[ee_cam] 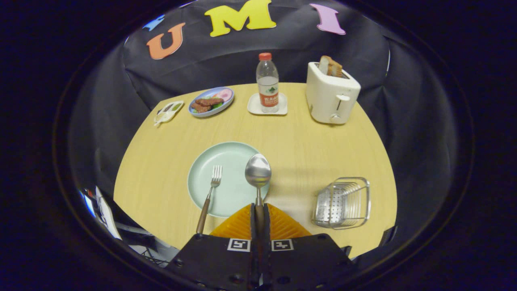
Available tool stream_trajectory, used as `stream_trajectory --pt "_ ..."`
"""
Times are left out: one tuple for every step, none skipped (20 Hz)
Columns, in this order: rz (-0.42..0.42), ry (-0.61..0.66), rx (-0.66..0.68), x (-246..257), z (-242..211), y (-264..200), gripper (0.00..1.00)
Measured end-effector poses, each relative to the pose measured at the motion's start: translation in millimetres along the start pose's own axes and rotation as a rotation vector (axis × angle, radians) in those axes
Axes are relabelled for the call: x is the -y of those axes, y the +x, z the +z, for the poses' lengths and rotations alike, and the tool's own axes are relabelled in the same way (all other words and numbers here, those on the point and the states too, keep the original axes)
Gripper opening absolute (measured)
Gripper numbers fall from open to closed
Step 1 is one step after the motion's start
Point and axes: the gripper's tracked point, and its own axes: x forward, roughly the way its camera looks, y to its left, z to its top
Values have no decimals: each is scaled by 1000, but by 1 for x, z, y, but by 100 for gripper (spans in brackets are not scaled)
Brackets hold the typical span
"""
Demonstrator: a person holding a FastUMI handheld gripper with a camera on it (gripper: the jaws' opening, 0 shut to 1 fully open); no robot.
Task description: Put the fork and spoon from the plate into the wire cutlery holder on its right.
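Hand-held gripper (258, 210) seemingly clamping spoon (258, 171).

gripper (258, 210) clamped on spoon (258, 171) handle, fork (210, 194) on plate (230, 194)

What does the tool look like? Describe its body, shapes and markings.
The tool has a black, flat-topped body dotted with screw heads. It carries two square black-and-white markers, one behind each finger. Its two fingers are ribbed wedges that meet along a narrow slot, both pressing on the spoon by its handle.
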Motion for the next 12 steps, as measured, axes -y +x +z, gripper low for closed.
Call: stream_trajectory --pt "-11 14 -11 15 1 -13 4" --pt "-23 31 -19 30 1 -27 4" --pt "-39 41 -30 47 1 -38 4" --pt "-59 43 -44 62 -2 -46 4" --pt "-79 44 -56 77 -4 -52 4" --pt "-92 52 -66 88 -7 -57 4" --pt "-101 68 -79 99 -8 -60 4" --pt "-109 83 -94 106 -13 -61 4" --pt "-115 91 -114 112 -18 -59 4" --pt "-110 98 -140 115 -24 -57 4" --pt "-96 107 -169 114 -30 -54 4" --pt "-81 119 -201 113 -35 -51 4"
